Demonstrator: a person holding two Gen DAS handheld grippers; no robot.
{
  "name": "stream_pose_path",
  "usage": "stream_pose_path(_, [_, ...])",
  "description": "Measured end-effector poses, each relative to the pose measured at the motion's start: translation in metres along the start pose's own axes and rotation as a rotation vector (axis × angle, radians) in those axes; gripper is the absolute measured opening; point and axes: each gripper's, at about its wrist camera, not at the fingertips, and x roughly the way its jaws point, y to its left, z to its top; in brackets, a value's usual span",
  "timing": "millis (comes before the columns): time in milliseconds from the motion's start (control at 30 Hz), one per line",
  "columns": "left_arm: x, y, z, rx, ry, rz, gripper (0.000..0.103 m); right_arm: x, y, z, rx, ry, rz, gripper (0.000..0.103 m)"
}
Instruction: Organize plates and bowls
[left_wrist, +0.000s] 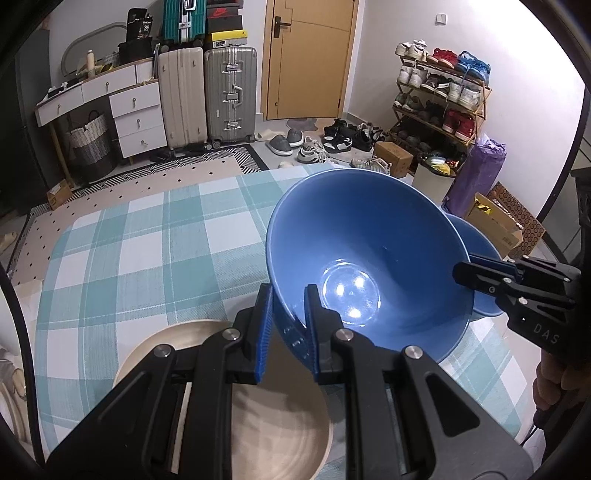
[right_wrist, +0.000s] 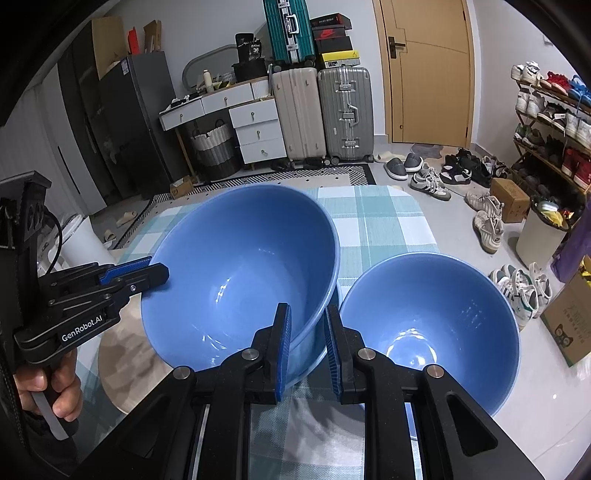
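A large blue bowl (left_wrist: 369, 236) (right_wrist: 240, 258) hangs tilted over the plaid-clothed table (left_wrist: 147, 240) (right_wrist: 376, 221). My left gripper (left_wrist: 288, 291) (right_wrist: 162, 273) is shut on its near-left rim, one finger inside and one outside. On the opposite rim my right gripper (right_wrist: 306, 310) (left_wrist: 461, 271) is shut too. A smaller blue bowl (right_wrist: 436, 306) (left_wrist: 476, 240) stands on the table just right of the large one. A beige plate (left_wrist: 177, 339) (right_wrist: 122, 362) lies on the cloth below the left gripper, partly hidden by it.
The table's far edge drops to a floor strewn with shoes (right_wrist: 428, 181). Suitcases (left_wrist: 229, 92) and a white dresser (left_wrist: 136, 114) line the back wall. A shoe rack (left_wrist: 439, 99) and cardboard boxes (left_wrist: 498, 225) stand at the right. A person's hand (right_wrist: 55, 391) grips the left handle.
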Motion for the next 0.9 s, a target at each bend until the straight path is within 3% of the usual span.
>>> stream_pose_path(900, [0.039,-0.005,-0.019,0.059,0.039,0.064,0.013,0.020,0.003,-0.017,-0.069,0.020,-0.077,0.019])
